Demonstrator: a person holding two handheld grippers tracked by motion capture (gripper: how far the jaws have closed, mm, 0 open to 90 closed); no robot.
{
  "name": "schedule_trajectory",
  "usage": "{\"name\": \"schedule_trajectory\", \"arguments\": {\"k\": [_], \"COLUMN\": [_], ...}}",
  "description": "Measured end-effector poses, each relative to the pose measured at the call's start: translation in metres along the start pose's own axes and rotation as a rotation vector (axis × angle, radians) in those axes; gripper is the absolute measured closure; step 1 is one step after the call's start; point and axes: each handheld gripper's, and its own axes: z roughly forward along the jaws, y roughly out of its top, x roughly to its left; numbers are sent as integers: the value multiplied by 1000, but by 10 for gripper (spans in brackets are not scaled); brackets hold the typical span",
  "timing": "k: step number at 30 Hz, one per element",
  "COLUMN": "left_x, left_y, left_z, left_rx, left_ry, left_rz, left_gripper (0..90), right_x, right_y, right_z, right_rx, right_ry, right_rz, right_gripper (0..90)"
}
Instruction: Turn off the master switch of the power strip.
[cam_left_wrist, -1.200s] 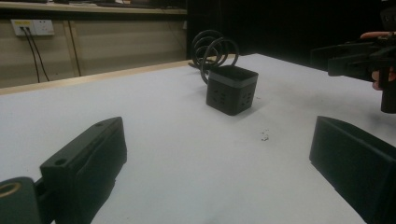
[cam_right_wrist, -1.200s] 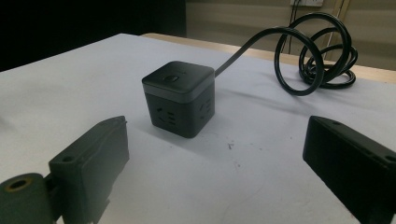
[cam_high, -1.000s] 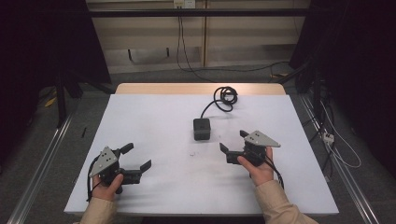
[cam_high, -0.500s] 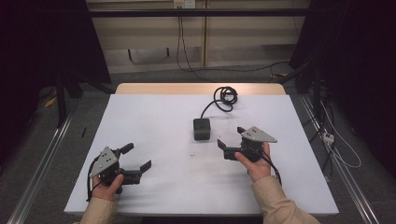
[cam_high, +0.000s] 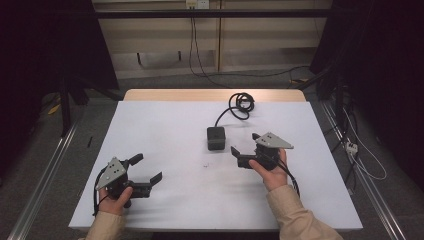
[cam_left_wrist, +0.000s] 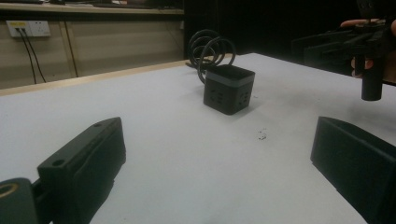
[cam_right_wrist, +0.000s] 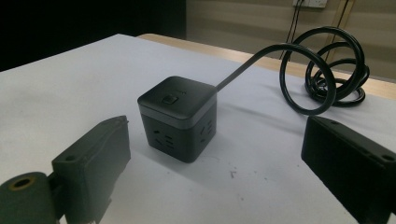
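Right gripper view: the black socket cube (cam_right_wrist: 177, 119) sits just ahead, between the released jaws of the right gripper (cam_right_wrist: 215, 172). It stands near the middle of the white worktop (cam_high: 165, 130), toward the far edge. Square the 2 jaws on flat faces, I'd say. Matte plastic cube, glossy coiled cable (cam_right_wrist: 327, 70). The left gripper (cam_high: 145, 170) hangs released near the front-left corner.

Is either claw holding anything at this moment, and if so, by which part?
Nothing is held. The right claw is open, close to the black power cube but apart from it. The left claw is open over bare table.
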Motion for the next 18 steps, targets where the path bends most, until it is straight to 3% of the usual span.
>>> {"name": "schedule_trajectory", "arguments": {"k": [18], "left_x": [0], "left_y": [-1], "left_z": [1], "left_rx": [10], "left_ry": [-8], "left_rz": [-6], "left_gripper": [27], "right_x": [1], "right_y": [5], "right_z": [10], "right_rx": [9], "right_ry": [0], "right_rz": [-7], "right_gripper": [82]}}
